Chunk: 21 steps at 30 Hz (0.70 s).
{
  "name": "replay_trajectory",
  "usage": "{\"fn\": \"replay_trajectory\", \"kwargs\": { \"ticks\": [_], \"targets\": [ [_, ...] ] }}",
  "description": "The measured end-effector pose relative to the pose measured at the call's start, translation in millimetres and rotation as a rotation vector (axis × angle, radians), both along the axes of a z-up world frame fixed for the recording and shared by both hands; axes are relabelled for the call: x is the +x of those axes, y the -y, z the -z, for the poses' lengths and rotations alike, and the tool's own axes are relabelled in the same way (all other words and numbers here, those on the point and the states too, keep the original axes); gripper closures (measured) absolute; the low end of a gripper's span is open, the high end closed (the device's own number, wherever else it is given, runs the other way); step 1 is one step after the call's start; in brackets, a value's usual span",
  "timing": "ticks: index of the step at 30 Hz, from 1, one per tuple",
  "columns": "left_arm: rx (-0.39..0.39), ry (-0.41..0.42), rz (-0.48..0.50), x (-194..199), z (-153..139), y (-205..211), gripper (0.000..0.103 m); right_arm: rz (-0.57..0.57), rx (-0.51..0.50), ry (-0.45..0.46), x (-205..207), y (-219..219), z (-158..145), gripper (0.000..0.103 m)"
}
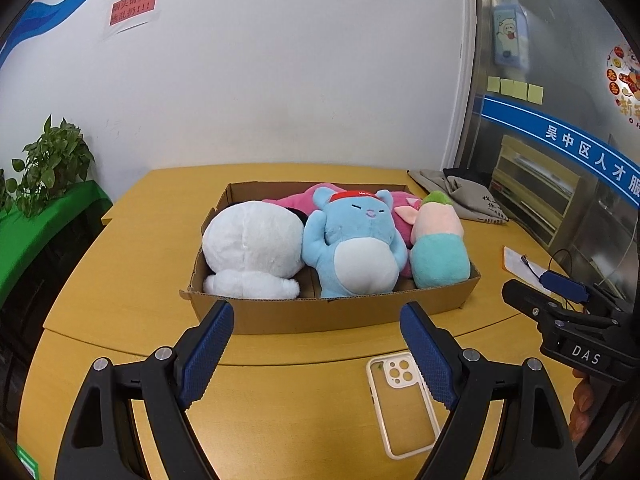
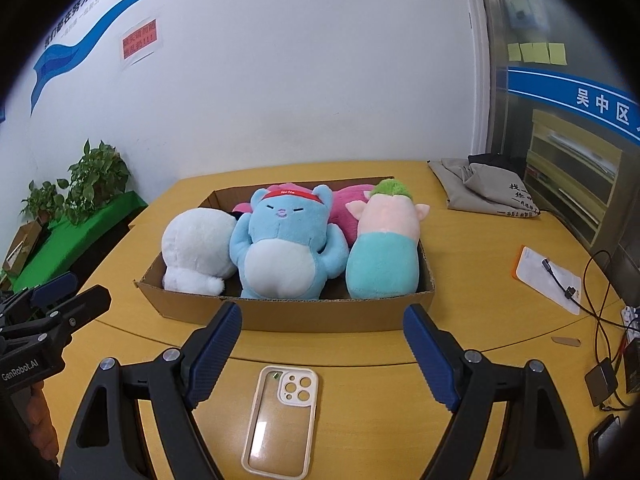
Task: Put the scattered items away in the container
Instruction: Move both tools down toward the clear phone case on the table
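A shallow cardboard box (image 1: 332,314) (image 2: 320,318) sits mid-table and holds several plush toys: a white one (image 1: 252,250) (image 2: 198,252), a blue one with a red headband (image 1: 354,244) (image 2: 286,248), a pink one (image 1: 404,206) (image 2: 352,204) behind, and a teal-and-peach one with green hair (image 1: 438,242) (image 2: 386,248). My left gripper (image 1: 316,346) hovers open in front of the box, nothing between its fingers. My right gripper (image 2: 322,350) is likewise open and empty, before the box and above a phone case (image 2: 280,424) (image 1: 402,402).
The clear, cream-rimmed phone case lies on the yellow table (image 1: 120,280) near the front. Grey cloth bags (image 1: 464,196) (image 2: 488,188) lie at the back right. A white card with a cable (image 2: 548,280) and adapters sit right. Potted plants (image 2: 92,180) stand left.
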<state>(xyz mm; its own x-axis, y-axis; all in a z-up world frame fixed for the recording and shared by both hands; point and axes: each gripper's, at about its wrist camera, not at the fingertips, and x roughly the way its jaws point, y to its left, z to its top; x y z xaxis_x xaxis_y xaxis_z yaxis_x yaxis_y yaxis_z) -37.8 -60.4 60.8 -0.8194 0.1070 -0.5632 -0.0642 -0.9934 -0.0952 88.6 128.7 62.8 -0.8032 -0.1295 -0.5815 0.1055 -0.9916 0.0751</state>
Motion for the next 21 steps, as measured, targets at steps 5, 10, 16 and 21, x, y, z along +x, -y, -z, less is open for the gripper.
{"fn": "replay_trajectory", "kwargs": {
  "ticks": [5, 10, 16, 21],
  "targets": [
    [0.0, 0.011, 0.008, 5, 4, 0, 0.014, -0.002, 0.006, 0.003, 2, 4, 1, 0.02],
    [0.009, 0.015, 0.004, 5, 5, 0, 0.014, -0.009, 0.015, 0.007, 3, 7, 3, 0.02],
    [0.022, 0.036, 0.017, 1, 11, -2, 0.014, -0.008, 0.027, 0.012, 5, 8, 3, 0.02],
    [0.016, 0.048, 0.025, -2, 15, -3, 0.014, -0.004, 0.015, 0.023, 1, 6, 8, 0.02]
  ]
}}
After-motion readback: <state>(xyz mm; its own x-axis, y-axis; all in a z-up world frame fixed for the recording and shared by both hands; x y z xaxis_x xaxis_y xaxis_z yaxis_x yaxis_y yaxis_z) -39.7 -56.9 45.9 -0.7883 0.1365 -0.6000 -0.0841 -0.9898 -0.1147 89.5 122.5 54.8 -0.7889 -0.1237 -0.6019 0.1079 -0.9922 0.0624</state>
